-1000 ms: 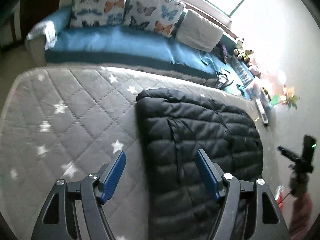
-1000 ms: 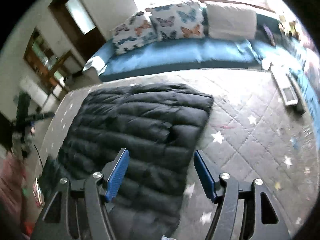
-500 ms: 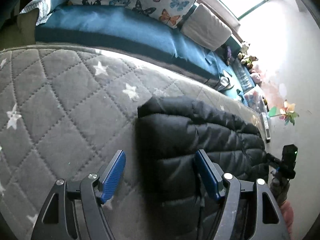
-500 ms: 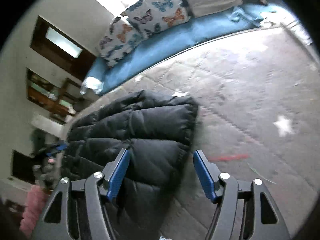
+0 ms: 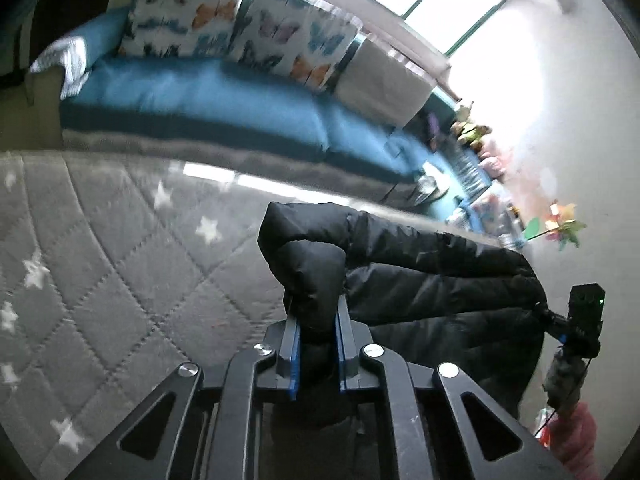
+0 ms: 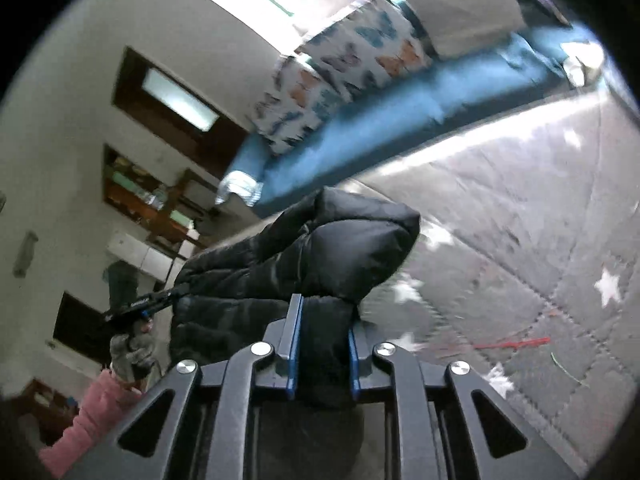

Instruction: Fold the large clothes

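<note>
The left gripper (image 5: 316, 328) is being closed on one corner of the black jacket (image 5: 420, 280), the right gripper (image 6: 322, 328) on the other. The jacket is pinched between both pairs of pads and lies on the grey starred quilt (image 5: 120, 248).

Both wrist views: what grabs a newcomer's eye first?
The black puffer jacket dominates the middle of both views, bunched up off the grey star-quilted mattress. A corner of it is pinched in each tool, left tool and right tool, whose jaws are closing on the padding. Behind, a blue sofa with butterfly cushions runs under a bright window.
</note>
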A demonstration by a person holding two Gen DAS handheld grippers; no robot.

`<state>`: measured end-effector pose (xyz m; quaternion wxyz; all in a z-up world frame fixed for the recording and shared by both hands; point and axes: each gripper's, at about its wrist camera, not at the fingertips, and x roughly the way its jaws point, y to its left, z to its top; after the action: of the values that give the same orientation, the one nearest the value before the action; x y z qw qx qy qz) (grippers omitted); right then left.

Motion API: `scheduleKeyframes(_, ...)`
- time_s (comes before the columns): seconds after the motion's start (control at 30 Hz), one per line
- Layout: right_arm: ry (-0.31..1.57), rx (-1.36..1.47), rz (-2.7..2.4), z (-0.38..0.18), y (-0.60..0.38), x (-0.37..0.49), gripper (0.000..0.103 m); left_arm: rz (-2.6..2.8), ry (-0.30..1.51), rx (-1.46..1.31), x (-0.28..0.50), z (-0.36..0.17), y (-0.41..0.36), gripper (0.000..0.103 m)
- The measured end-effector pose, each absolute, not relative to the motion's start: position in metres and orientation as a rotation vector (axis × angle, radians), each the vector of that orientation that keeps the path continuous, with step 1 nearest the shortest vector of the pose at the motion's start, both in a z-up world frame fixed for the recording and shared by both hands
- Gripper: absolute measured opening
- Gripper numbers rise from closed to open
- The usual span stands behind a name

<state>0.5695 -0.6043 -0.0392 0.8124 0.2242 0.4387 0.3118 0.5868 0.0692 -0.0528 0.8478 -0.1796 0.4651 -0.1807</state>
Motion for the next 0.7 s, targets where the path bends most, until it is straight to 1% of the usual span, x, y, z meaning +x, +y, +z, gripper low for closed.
scheduleKeyframes(0.17,0.856,0.401,0.705,0.028,-0.602,0.515,0.019,-0.419,0.884,-0.366,0.534,0.018,0.069,0.012)
scheduleKeyframes(0.3,0.795,0.337,0.729,0.077,-0.6,0.457,0.018,-0.44,0.807,-0.357,0.47,0.071,0.08,0.012)
scheduleKeyframes(0.4,0.752,0.28,0.743,0.104,-0.602,0.411,0.018,-0.448,0.75,-0.329,0.407,0.103,0.091,0.012)
scheduleKeyframes(0.57,0.707,0.166,0.743,0.129,-0.594,0.349,0.018,-0.443,0.694,-0.293,0.312,0.129,0.111,0.012)
scheduleKeyframes(0.7,0.679,0.094,0.76,0.133,-0.589,0.291,0.018,-0.433,0.679,-0.249,0.232,0.126,0.122,0.012)
